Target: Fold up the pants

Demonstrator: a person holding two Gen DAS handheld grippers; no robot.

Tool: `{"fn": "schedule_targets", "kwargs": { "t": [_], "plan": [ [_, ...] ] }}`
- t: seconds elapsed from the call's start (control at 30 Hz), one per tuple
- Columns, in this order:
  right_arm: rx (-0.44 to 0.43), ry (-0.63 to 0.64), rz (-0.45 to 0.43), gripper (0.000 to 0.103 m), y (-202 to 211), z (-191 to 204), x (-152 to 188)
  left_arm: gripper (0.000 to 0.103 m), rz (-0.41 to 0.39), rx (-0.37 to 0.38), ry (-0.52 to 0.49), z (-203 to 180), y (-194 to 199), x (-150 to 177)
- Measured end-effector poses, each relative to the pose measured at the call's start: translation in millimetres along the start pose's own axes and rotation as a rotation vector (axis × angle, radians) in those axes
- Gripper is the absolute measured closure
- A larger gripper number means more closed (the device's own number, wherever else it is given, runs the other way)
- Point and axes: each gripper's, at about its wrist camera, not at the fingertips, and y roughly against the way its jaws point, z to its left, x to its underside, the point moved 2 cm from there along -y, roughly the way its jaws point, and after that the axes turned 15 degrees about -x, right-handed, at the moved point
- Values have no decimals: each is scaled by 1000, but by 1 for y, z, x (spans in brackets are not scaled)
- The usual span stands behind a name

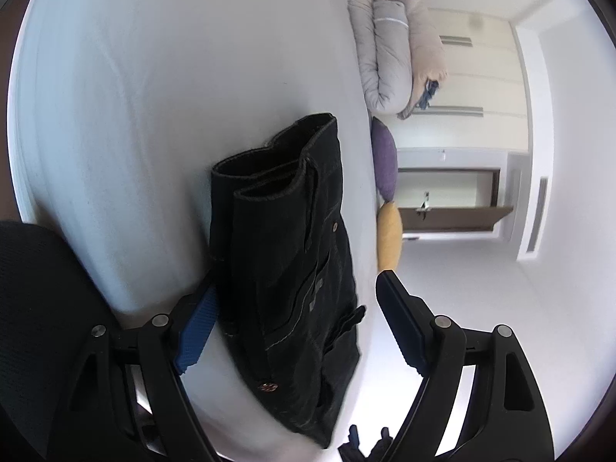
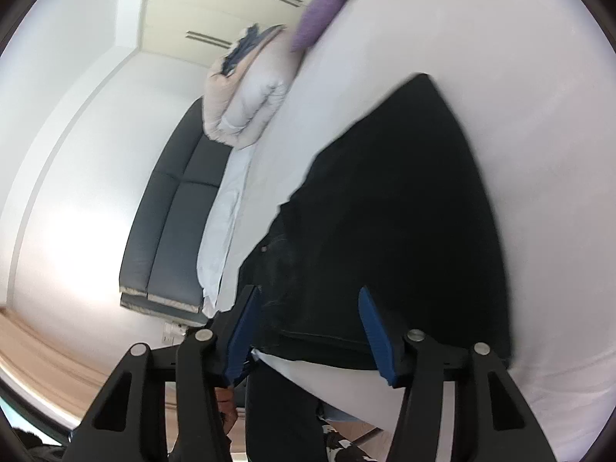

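Dark denim pants (image 1: 285, 254) lie folded on a white bed (image 1: 154, 115), leg hems at the far end, a copper button near me. My left gripper (image 1: 296, 308) is open, its blue-padded fingers (image 1: 196, 331) on either side of the pants' near end, not clamping them. In the right wrist view the pants (image 2: 392, 211) spread as a dark mass on the bed (image 2: 519, 77). My right gripper (image 2: 308, 308) is open, its jaws standing over the near edge of the pants.
A rolled grey-beige duvet (image 1: 392, 50) lies at the bed's far end, with a purple cushion (image 1: 385, 158) and a yellow cushion (image 1: 389, 235) along the edge. A dark headboard (image 2: 173, 211) and white pillow (image 2: 223, 211) show in the right view. Wardrobes (image 1: 481, 88) stand beyond.
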Motion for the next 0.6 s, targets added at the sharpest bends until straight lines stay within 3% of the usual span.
{"fn": "schedule_targets", "kwargs": {
  "t": [0.1,0.27,0.33,0.37,0.4,0.5,0.6],
  "plan": [
    [-24,27,9,48,-8,14,-5,24,9,34,50,6,-3,-4],
    [-24,58,56,51,-32,28,-12,27,18,17,46,3,-11,-11],
    [-17,69,81,55,-44,31,-14,47,29,-12,30,1,-17,-15],
    [-2,82,99,56,-53,34,-16,63,34,-18,33,2,-19,-16],
    [16,91,113,60,-61,36,-17,72,42,-23,41,6,-20,-15],
    [62,108,167,68,-89,38,-24,77,42,-24,36,10,-22,-15],
    [109,118,234,78,-126,37,-29,82,16,-58,-46,0,-18,-14]
  ]
}}
